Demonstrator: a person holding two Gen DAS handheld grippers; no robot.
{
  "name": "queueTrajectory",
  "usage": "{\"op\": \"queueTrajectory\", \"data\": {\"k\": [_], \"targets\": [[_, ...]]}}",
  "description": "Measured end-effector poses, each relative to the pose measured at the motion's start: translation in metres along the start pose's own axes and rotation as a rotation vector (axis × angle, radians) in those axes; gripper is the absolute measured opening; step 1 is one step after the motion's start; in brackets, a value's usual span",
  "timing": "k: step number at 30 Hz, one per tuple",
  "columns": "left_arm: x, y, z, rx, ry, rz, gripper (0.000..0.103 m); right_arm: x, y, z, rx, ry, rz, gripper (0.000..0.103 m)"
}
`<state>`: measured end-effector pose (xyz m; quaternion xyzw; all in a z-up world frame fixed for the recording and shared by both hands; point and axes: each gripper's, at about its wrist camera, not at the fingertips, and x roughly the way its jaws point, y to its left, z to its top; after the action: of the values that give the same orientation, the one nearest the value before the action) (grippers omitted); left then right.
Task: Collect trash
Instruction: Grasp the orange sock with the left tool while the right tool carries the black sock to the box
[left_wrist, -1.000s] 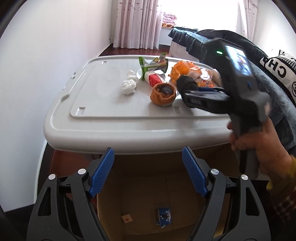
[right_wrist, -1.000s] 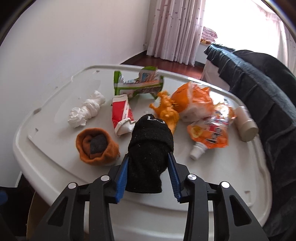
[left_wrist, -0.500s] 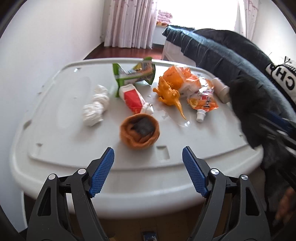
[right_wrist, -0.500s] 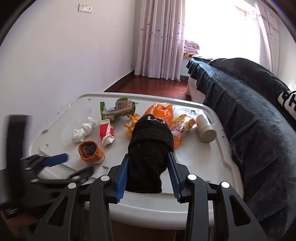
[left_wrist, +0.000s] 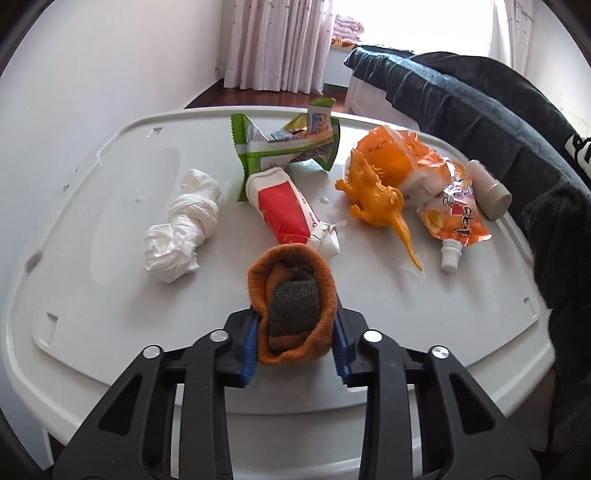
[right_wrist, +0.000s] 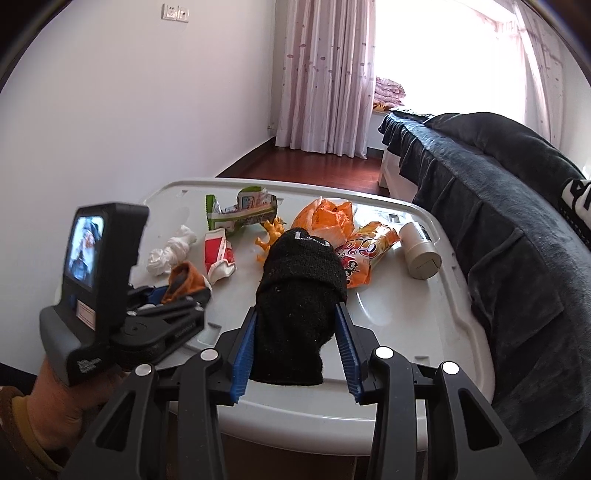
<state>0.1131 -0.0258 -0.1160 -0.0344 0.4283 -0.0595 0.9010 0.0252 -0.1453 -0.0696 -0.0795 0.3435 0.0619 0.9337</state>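
My left gripper (left_wrist: 295, 343) is shut on a rolled orange sock (left_wrist: 293, 306) with a grey core, at the near side of the white bin lid (left_wrist: 110, 295). The same sock shows in the right wrist view (right_wrist: 184, 280), held by the left gripper (right_wrist: 177, 295). My right gripper (right_wrist: 295, 350) is shut on a rolled black sock (right_wrist: 299, 306) and holds it above the lid's near edge. On the lid lie a white tissue wad (left_wrist: 184, 225), a red toothpaste tube (left_wrist: 291, 210), a green wrapper (left_wrist: 284, 144) and an orange drink pouch (left_wrist: 454, 218).
An orange toy dinosaur (left_wrist: 376, 199), an orange plastic bag (left_wrist: 399, 158) and a beige bottle (left_wrist: 487, 188) lie at the lid's right. A dark blanket-covered bed (right_wrist: 517, 221) runs along the right side. A white wall is on the left.
My left gripper rose from over the cardboard box, moved onto the lid and closed on the orange sock. My right gripper drew back and up with the black sock.
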Motion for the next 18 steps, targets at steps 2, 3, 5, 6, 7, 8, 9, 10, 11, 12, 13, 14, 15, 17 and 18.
{"op": "queueTrajectory", "data": {"k": [2, 3, 5, 6, 7, 8, 9, 10, 11, 12, 13, 14, 15, 17, 18], "targets": [[-0.008, 0.001, -0.002, 0.004, -0.007, -0.003, 0.029, -0.001, 0.003, -0.001, -0.006, 0.0, 0.004, 0.041], [-0.016, 0.002, -0.005, 0.015, -0.008, -0.003, 0.029, -0.002, 0.005, -0.001, -0.011, -0.001, 0.008, 0.041], [-0.027, 0.003, -0.009, 0.032, -0.01, -0.002, 0.029, -0.005, 0.008, -0.001, -0.017, -0.004, 0.012, 0.041], [-0.035, 0.003, -0.013, 0.041, -0.013, -0.001, 0.029, -0.008, 0.011, -0.001, -0.023, -0.007, 0.017, 0.041], [-0.047, 0.004, -0.018, 0.052, -0.017, 0.002, 0.029, -0.01, 0.014, -0.001, -0.029, -0.009, 0.019, 0.041], [-0.056, 0.005, -0.022, 0.058, -0.018, 0.002, 0.029, -0.014, 0.017, -0.001, -0.036, -0.013, 0.022, 0.041], [-0.064, 0.005, -0.026, 0.061, -0.02, 0.002, 0.029, -0.017, 0.019, -0.001, -0.04, -0.016, 0.025, 0.041], [-0.076, 0.006, -0.033, 0.064, -0.021, 0.001, 0.029, -0.022, 0.023, -0.002, -0.043, -0.021, 0.032, 0.041], [-0.084, 0.006, -0.038, 0.065, -0.019, -0.001, 0.029, -0.028, 0.026, -0.003, -0.041, -0.024, 0.039, 0.041], [-0.096, 0.007, -0.047, 0.067, -0.017, -0.005, 0.029, -0.035, 0.028, -0.008, -0.035, -0.025, 0.05, 0.041], [-0.104, 0.007, -0.053, 0.071, -0.016, -0.007, 0.029, -0.04, 0.03, -0.012, -0.031, -0.022, 0.056, 0.041], [-0.112, 0.007, -0.061, 0.074, -0.015, -0.009, 0.029, -0.046, 0.033, -0.017, -0.029, -0.015, 0.06, 0.041], [-0.122, 0.008, -0.071, 0.076, -0.012, -0.01, 0.029, -0.05, 0.034, -0.023, -0.027, -0.01, 0.062, 0.041], [-0.133, 0.009, -0.086, 0.071, -0.005, -0.011, 0.029, -0.059, 0.038, -0.039, -0.017, 0.02, 0.072, 0.041], [-0.137, 0.01, -0.093, 0.069, 0.0, -0.01, 0.029, -0.062, 0.039, -0.05, -0.01, 0.045, 0.078, 0.041]]}}
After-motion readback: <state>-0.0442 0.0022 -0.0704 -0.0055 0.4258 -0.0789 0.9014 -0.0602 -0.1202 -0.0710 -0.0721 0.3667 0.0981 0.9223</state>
